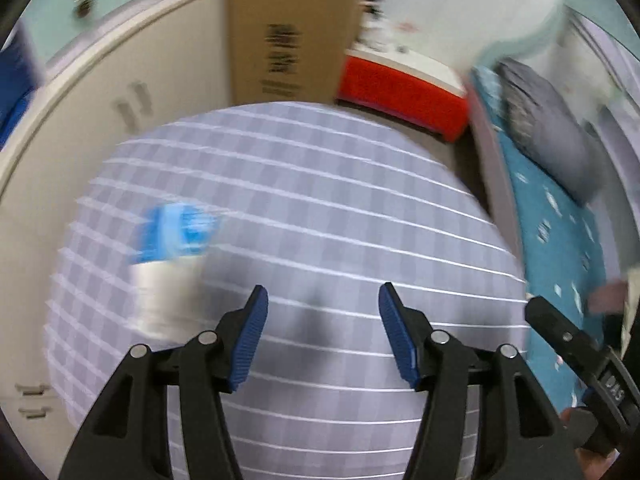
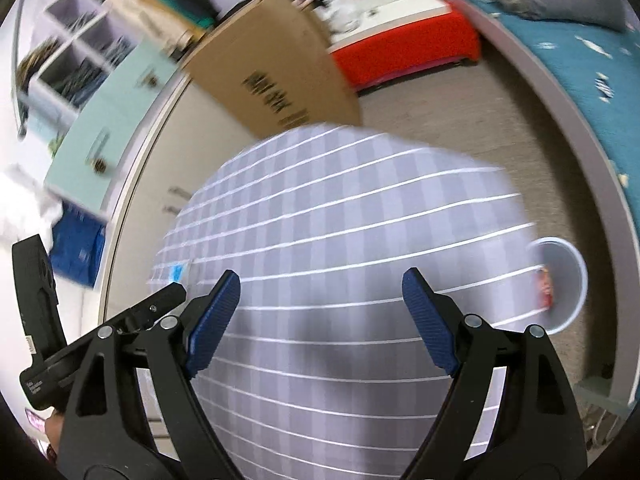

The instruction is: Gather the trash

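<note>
A blurred blue-and-white piece of trash [image 1: 172, 248], perhaps a bottle or a packet, lies on the grey checked tablecloth [image 1: 320, 184], up and to the left of my left gripper [image 1: 323, 288]. That gripper is open with only cloth between its blue pads. The same trash shows as a small blue patch [image 2: 178, 272] in the right wrist view. My right gripper [image 2: 322, 272] is also open and holds nothing. A round grey bin [image 2: 564, 280] with something red inside stands on the floor beyond the table's right edge. Each gripper's black body shows at the edge of the other's view.
A tall cardboard box [image 1: 288, 32] leans behind the table, beside a cream cabinet [image 1: 120, 104]. A red-and-white low unit [image 1: 400, 88] stands farther back. A bed with a teal cover [image 1: 552, 232] and a grey pillow [image 1: 552, 128] runs along the right.
</note>
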